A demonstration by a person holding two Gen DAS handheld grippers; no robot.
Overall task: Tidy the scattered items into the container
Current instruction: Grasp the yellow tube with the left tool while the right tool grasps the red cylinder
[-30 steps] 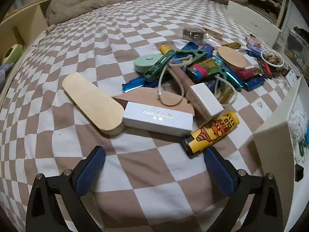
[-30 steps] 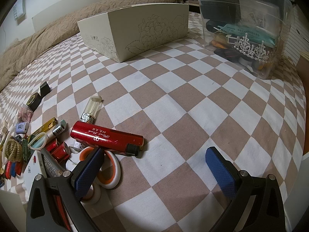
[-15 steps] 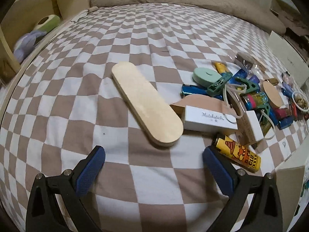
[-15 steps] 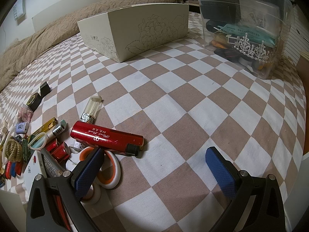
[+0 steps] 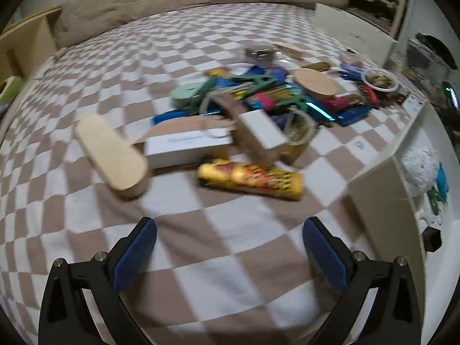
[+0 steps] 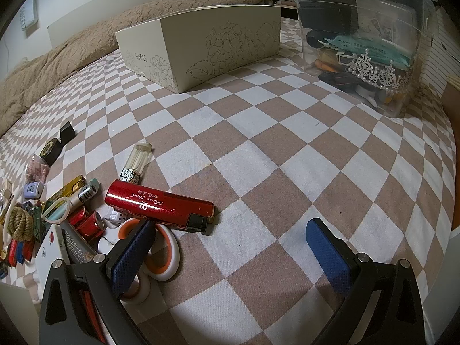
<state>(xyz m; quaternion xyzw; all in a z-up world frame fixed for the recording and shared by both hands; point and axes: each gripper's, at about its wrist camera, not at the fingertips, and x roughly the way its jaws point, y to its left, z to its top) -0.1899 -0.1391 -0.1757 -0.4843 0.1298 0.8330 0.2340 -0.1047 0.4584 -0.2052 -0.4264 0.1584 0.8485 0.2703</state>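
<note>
The scattered items lay in a heap on the checked bedspread, and nearest the left gripper was a yellow lighter printed with cartoon figures, lying crosswise at about 12 o'clock from the jaws and apart from them. It looked light, rigid and smooth-skinned, so it would probably slip if pinched at its rounded ends; a hold across the middle of its narrow body seemed safest. Touching or just behind it, toward 11 o'clock, sat a white matchbox, light and easily crushed by a hard squeeze, and at 10 o'clock a flat wooden paddle, stiff and best taken across its width. A second white box leaned at 1 o'clock against the tangle of clips, cords and lighters beyond. The left view was smeared by motion, so fine details there could not be read.

The left jaws stood spread wide with nothing between them. The right gripper was likewise spread and empty, hovering over the bed with a red lighter at its 11 o'clock and orange-handled scissors partly under its left finger.

The cream flower-printed box stood at 12 o'clock in the right view, well apart, likely the container. A clear plastic bin, already holding things, stood at 1 o'clock.
</note>
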